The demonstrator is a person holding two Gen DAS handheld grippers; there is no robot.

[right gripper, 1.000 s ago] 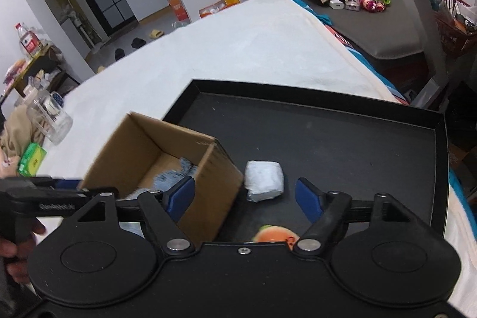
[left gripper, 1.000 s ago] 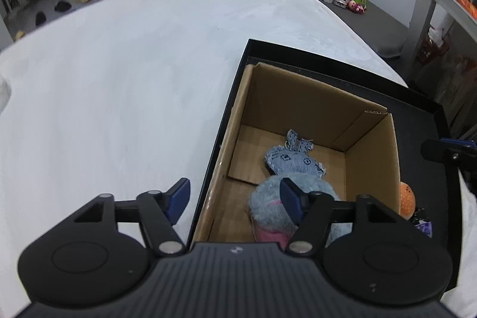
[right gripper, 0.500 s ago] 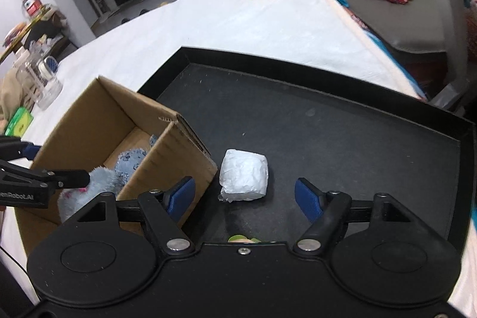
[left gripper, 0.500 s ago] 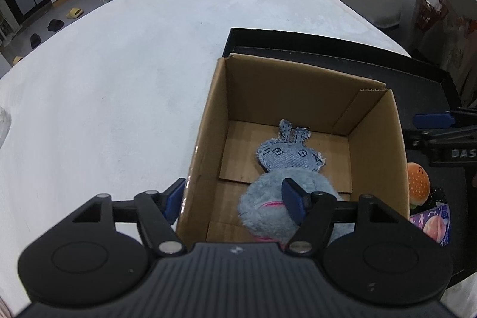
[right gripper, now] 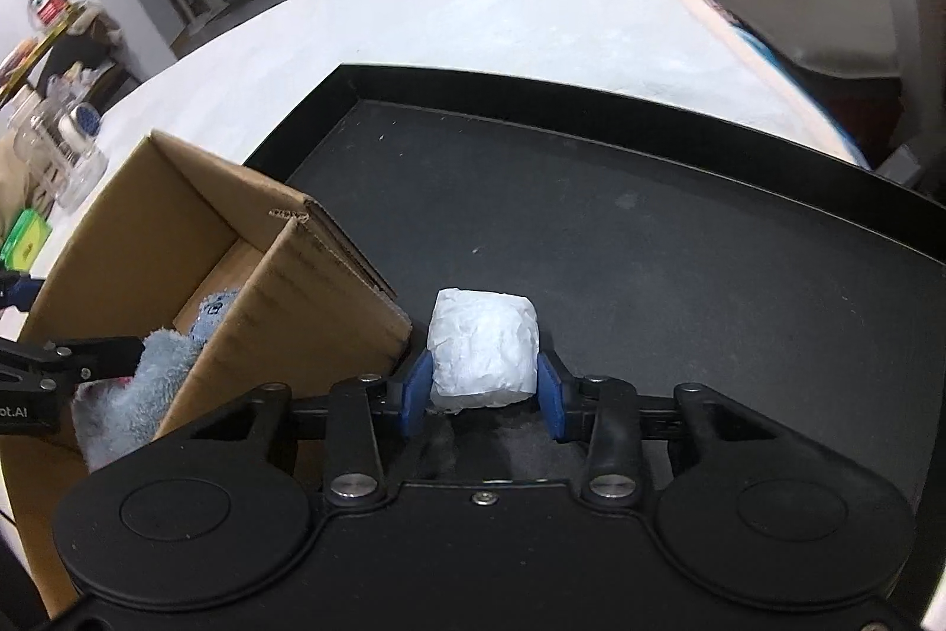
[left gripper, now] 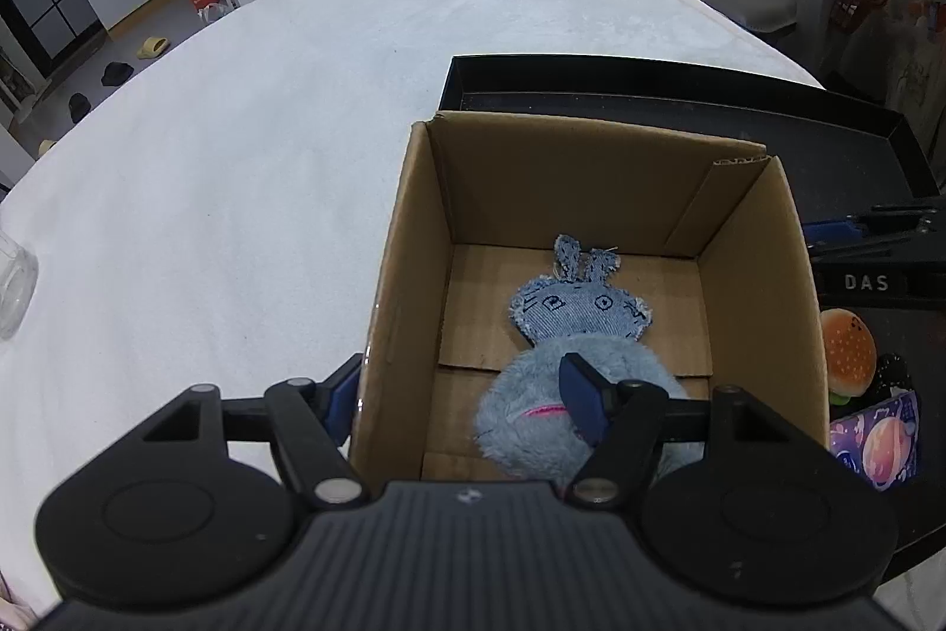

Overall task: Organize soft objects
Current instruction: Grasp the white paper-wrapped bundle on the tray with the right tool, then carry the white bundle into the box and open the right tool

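An open cardboard box (left gripper: 591,170) stands at the left end of a black tray (right gripper: 650,246). Inside lie a denim rabbit (left gripper: 579,311) and a fluffy blue toy (left gripper: 532,394). My left gripper (left gripper: 461,388) is open and straddles the box's left wall, one finger outside and one above the fluffy toy. In the right wrist view a white crumpled bundle (right gripper: 482,347) sits on the tray beside the box. My right gripper (right gripper: 482,388) is closing on it, with both blue pads against its sides.
A burger toy (left gripper: 848,353) and a purple packet (left gripper: 881,442) lie on the tray right of the box. The tray rests on a white-covered table (left gripper: 236,158). Glass jars and bottles (right gripper: 65,146) and a green packet (right gripper: 23,240) stand at the table's left.
My right gripper dropped down over the white bundle and its jaws closed in onto its sides. The left gripper shifted slightly over the box's left wall and stayed open.
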